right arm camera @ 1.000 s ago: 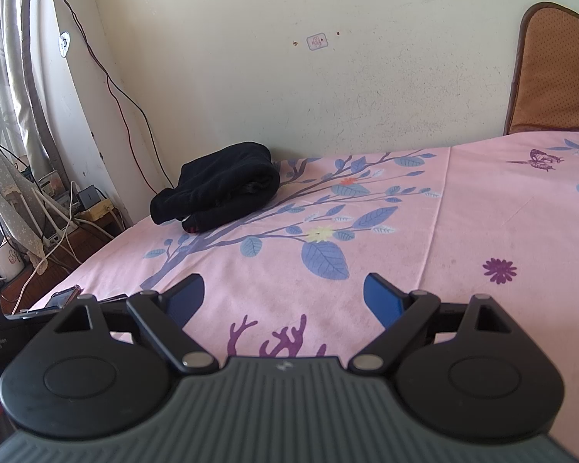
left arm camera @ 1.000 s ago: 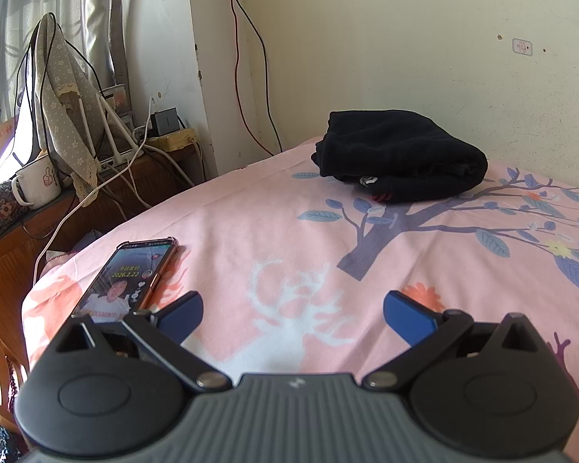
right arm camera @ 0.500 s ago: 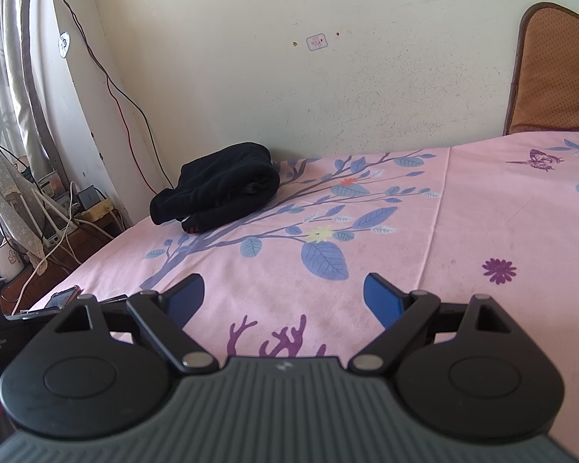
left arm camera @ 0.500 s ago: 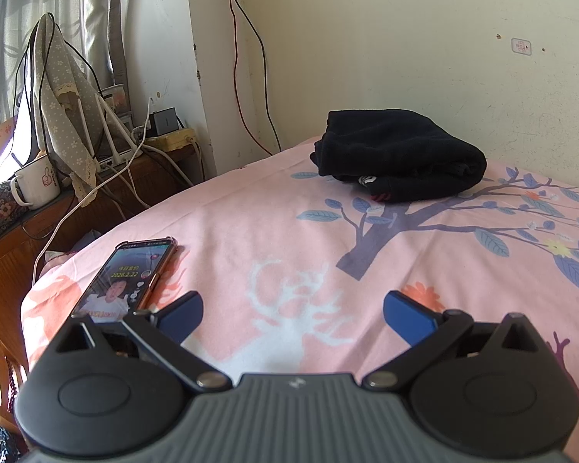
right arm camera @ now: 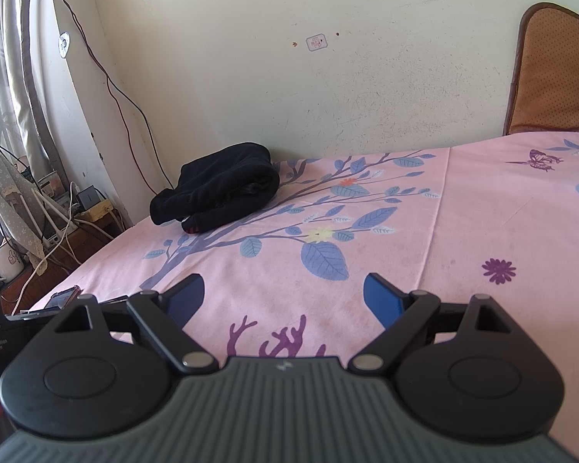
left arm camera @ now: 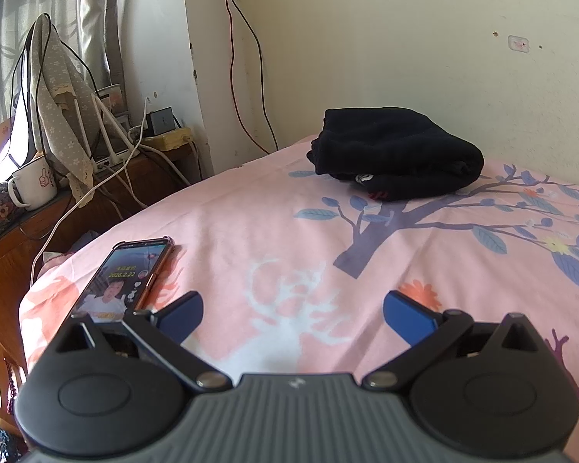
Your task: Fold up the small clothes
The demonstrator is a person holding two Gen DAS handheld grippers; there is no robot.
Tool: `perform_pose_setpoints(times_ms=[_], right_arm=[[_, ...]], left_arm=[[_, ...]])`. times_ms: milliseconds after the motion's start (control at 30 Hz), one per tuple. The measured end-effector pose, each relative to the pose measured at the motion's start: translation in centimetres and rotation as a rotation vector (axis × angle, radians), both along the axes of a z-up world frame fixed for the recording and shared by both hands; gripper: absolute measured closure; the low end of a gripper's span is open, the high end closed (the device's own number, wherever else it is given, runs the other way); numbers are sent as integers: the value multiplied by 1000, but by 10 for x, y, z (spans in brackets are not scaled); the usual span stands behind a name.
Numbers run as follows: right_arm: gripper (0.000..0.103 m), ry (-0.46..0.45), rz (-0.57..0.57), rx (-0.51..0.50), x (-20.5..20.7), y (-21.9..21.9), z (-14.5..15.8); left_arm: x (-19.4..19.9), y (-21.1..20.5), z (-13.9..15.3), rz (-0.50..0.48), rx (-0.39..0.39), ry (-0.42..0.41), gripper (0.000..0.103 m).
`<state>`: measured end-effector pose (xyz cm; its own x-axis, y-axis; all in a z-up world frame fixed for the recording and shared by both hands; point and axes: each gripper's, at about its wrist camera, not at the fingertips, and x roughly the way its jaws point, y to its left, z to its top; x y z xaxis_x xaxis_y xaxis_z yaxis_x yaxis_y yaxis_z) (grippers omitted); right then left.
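Observation:
A black folded garment lies on the pink patterned bed sheet at the far side near the wall; it also shows in the right wrist view. My left gripper is open and empty, low over the sheet's near edge, well short of the garment. My right gripper is open and empty, also over the near part of the sheet, with the garment far ahead to its left.
A phone with a lit screen lies on the sheet by the left gripper's left finger. A wooden side table with a mug, cables and a charger stands left of the bed. A brown headboard is at the right.

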<state>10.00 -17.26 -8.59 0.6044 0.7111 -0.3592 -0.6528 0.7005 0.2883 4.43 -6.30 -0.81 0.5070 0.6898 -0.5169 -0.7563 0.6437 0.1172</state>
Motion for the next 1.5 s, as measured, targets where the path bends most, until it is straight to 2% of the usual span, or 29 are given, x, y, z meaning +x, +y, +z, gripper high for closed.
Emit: perform_pose_setpoints(times_ms=[1500], right_arm=[[12, -1, -1, 0, 0, 0, 0]], left_arm=[[2, -1, 0, -16, 7, 14, 0]])
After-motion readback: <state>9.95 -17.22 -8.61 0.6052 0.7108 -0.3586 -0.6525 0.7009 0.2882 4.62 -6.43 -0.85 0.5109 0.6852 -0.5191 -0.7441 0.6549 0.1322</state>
